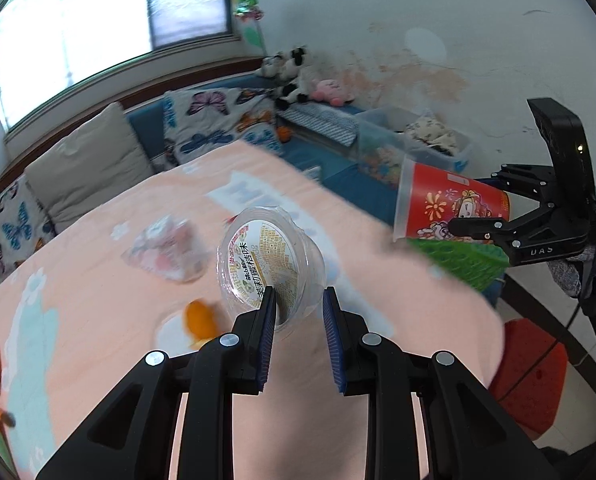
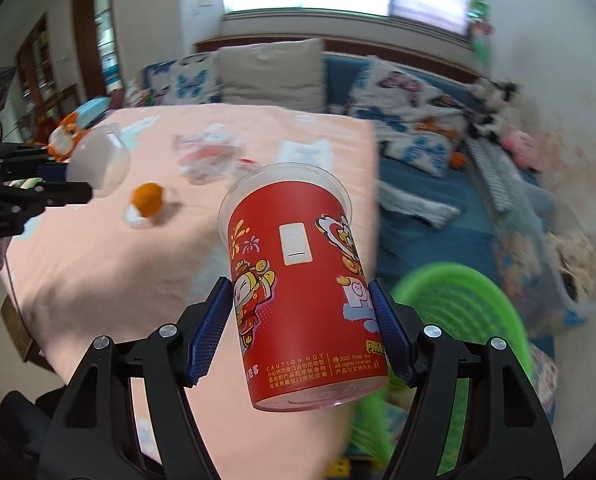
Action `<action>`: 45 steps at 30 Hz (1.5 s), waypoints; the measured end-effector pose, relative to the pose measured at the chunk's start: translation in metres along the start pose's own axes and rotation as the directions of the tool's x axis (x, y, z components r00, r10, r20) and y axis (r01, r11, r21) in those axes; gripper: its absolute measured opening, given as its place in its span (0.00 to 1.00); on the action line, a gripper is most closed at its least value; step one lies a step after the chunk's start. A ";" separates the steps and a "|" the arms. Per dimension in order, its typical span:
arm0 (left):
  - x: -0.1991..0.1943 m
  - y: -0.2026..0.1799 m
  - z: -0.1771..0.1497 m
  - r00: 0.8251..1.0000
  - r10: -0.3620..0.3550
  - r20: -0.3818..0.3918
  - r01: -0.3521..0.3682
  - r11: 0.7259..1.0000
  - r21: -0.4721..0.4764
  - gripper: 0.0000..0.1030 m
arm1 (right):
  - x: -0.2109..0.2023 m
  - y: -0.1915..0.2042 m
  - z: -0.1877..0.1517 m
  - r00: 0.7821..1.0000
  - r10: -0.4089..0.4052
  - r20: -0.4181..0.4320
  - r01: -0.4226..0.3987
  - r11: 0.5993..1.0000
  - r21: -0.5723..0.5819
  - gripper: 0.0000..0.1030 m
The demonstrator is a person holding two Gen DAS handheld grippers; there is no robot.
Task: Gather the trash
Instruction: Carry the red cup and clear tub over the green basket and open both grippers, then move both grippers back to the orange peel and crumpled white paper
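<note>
We see orange peel (image 1: 200, 316) and crumpled wrapper (image 1: 166, 254) lying on pink tablecloth (image 1: 98, 280). Our left gripper (image 1: 299, 312), jaws clamped on clear plastic cup (image 1: 268, 258), holds it above table. Our right gripper (image 2: 301, 312), jaws clamped on red cup (image 2: 301, 280), holds it tilted beside table edge, above green basket (image 2: 469, 300).

Bright window (image 1: 110, 28) above a blue sofa (image 2: 429, 184), stained white wall (image 1: 417, 68).
</note>
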State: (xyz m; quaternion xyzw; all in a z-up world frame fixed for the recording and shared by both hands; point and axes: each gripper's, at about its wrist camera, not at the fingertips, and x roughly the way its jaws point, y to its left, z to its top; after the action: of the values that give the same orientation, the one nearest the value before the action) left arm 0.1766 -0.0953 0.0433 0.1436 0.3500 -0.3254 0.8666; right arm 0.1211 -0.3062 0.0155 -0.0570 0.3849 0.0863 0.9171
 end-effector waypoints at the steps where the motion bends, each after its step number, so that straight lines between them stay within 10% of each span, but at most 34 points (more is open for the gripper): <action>1: 0.002 -0.005 0.004 1.000 -0.010 0.002 0.010 1.000 0.007 0.23 | -0.006 -0.012 -0.006 1.000 -0.028 0.001 0.028 0.999 0.020 0.67; 15: 0.041 -0.114 0.071 0.987 -0.159 -0.003 0.158 0.980 0.125 0.23 | -0.022 -0.119 -0.066 0.992 -0.127 -0.026 0.130 0.952 0.277 0.70; 40: 0.141 -0.227 0.118 0.938 -0.310 -0.155 0.334 0.927 0.169 0.24 | -0.084 -0.144 -0.105 0.977 -0.210 0.035 0.186 0.923 0.336 0.70; 45: 0.147 -0.234 0.113 0.936 -0.321 -0.147 0.343 0.925 0.162 0.50 | -0.088 -0.143 -0.111 0.978 -0.207 0.037 0.182 0.922 0.343 0.71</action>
State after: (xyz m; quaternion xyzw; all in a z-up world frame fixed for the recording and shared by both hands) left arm 0.1590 -0.3917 0.0160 0.1812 0.3880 -0.4895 0.7597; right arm 0.0124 -0.4753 0.0066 0.0661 0.3530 -0.0705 0.9306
